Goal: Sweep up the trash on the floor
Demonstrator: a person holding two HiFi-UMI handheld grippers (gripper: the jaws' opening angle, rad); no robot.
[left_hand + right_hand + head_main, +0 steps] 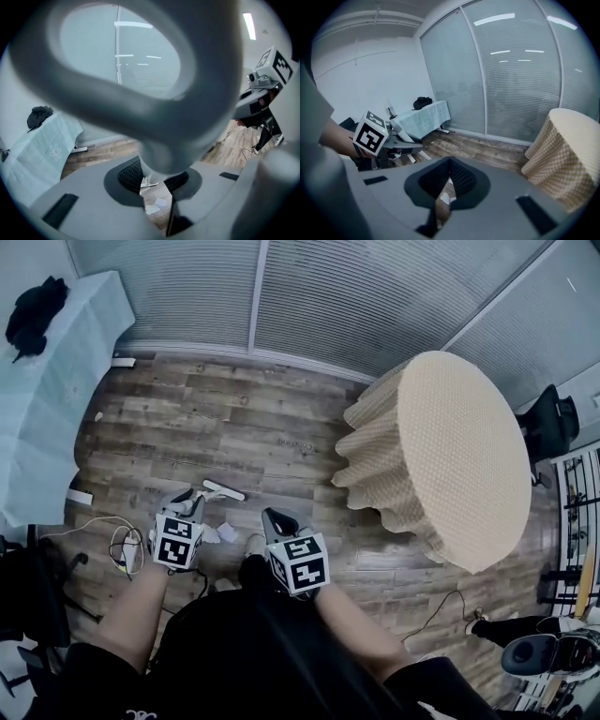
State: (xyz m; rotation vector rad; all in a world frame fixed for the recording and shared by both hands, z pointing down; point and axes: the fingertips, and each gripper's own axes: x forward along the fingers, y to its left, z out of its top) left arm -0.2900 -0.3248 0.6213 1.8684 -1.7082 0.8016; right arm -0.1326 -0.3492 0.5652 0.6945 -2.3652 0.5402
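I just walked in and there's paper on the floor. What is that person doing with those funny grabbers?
A person holds a grabber in each hand. The left tongs are clamped on the grey looped handle of a sweeping tool, which seems to end in a white bar on the wooden floor. White paper scraps lie right beside it, not swept up yet. The right tongs are nearly together and hold nothing.

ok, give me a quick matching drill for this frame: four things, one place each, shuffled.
1 beige checked round table
2 black cloth bundle
3 white paper scraps
4 grey loop-shaped plastic handle

A clamped in the left claw
B on the light blue covered table
C loose on the wood floor
D standing at right, near the window blinds

Pairs: 1-D, 2-B, 3-C, 4-A
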